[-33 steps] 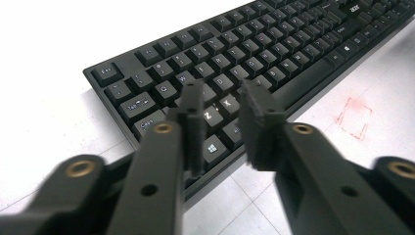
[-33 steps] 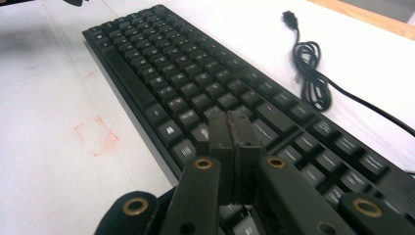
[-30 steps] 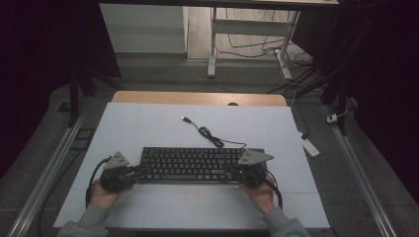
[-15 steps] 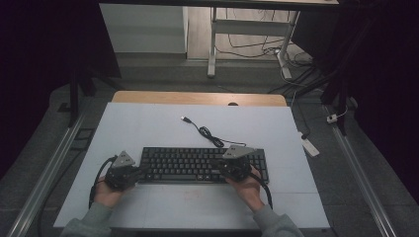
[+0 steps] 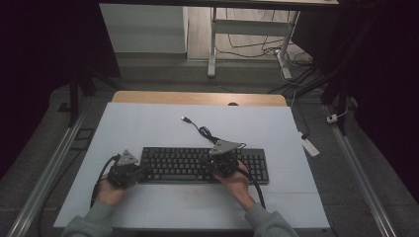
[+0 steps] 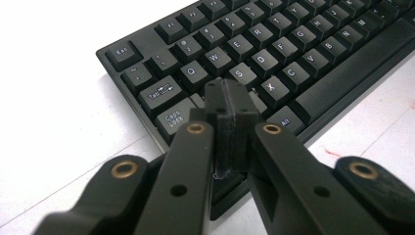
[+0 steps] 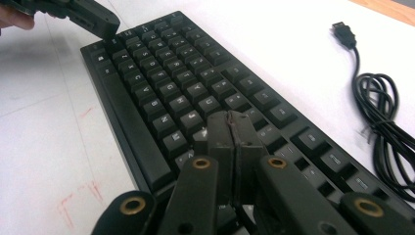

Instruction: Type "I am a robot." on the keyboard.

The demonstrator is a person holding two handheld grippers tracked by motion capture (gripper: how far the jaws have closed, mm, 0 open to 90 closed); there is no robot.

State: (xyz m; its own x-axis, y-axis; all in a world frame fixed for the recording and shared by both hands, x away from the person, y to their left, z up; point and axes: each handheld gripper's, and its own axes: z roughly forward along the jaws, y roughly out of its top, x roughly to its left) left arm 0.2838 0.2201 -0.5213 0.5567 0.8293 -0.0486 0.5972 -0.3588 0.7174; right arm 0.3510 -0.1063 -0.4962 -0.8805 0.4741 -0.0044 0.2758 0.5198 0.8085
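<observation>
A black keyboard lies across the white table top, its black cable coiled behind it and ending in a loose USB plug. My left gripper is at the keyboard's left end. In the left gripper view its jaws are shut, with the tips down on the keys near Caps Lock. My right gripper is over the right-middle keys. Its jaws are shut too, with the tips on the keycaps. Nothing is held between either pair.
The coiled cable lies just behind the keyboard. Faint red marks stain the table in front of it. A wooden table edge runs along the back. A white power strip lies on the floor at the right.
My right gripper has slid left from the keyboard's right end to over its right-middle keys. My left gripper has stayed at the left end.
</observation>
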